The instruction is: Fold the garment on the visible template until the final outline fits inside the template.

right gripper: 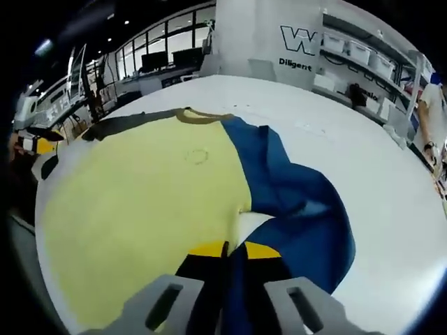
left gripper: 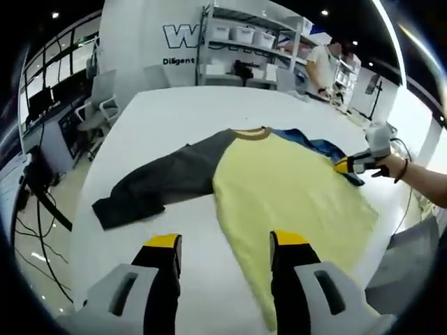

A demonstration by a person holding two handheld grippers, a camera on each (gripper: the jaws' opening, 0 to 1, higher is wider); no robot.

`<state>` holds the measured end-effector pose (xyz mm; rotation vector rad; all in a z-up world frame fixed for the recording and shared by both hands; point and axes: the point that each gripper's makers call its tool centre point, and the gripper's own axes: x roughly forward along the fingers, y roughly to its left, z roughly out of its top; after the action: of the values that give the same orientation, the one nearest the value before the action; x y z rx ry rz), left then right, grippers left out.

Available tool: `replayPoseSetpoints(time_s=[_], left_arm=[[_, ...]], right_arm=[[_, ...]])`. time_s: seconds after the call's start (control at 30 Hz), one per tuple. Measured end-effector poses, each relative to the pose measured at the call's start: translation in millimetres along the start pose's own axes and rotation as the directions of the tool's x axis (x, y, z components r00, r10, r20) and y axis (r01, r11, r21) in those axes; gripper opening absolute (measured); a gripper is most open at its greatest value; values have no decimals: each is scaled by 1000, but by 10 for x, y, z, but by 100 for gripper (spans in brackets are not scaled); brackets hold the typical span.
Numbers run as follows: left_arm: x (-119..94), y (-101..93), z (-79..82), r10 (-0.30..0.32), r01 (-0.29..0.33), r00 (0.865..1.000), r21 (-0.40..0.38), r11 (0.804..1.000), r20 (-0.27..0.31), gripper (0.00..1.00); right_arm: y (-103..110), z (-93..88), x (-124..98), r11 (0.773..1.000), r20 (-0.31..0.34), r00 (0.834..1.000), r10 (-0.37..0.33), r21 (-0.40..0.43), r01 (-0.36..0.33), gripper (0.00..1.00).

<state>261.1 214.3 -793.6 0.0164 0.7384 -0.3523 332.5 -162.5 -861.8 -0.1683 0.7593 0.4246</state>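
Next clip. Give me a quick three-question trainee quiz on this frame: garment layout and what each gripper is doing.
1. True or false: the right gripper is shut on the blue sleeve.
2. Which colour is the sleeve lying spread flat on the white table, away from the right gripper? A) dark grey B) red C) green
3. Fill in: the left gripper hangs with its jaws ____ above the hem of the yellow shirt body.

Key
1. True. In the right gripper view the yellow-tipped jaws meet with blue fabric pinched between them.
2. A. The dark grey sleeve stretches away from the collar.
3. Open. A wide gap shows between them, holding nothing.
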Motion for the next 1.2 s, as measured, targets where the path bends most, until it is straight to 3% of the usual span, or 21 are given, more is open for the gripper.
replayPoseSetpoints(time_s=[0.4, 0.5, 0.6, 0.7, 0.87, 1.07, 1.2], left_arm=[[-255, -150, -67, -25, 25, 1000, 30, 999, 7, 54], [-312, -211, -80, -42, 41, 999, 48, 998, 7, 56], [-356, -211, -76, -44, 44, 999, 39, 998, 14, 56], [-394, -211, -62, -43, 42, 999, 30, 999, 28, 57], [-392, -250, -92, -52, 51, 999, 66, 996, 11, 59], [-450, -280, -25, -57, 54, 997, 61, 997, 48, 61], [-505, -304, -37, -62, 58, 997, 62, 996, 52, 61]], right_arm=[[29, -143, -100, 998, -40, 999, -15, -63, 13, 7], [-13, -50, -223, 999, 26, 999, -42, -12, 43, 8], [-35, -35, -303, 999, 31, 999, -45, -11, 45, 13], [-65, -119, -357, 998, 4, 998, -58, -39, 58, 19], [-67, -338, -410, 1000, -41, 999, -22, -7, 22, 29], [-90, -457, -455, 997, -71, 996, -45, -65, 41, 25], [-138, -491, -458, 995, -71, 995, -67, -74, 62, 14]])
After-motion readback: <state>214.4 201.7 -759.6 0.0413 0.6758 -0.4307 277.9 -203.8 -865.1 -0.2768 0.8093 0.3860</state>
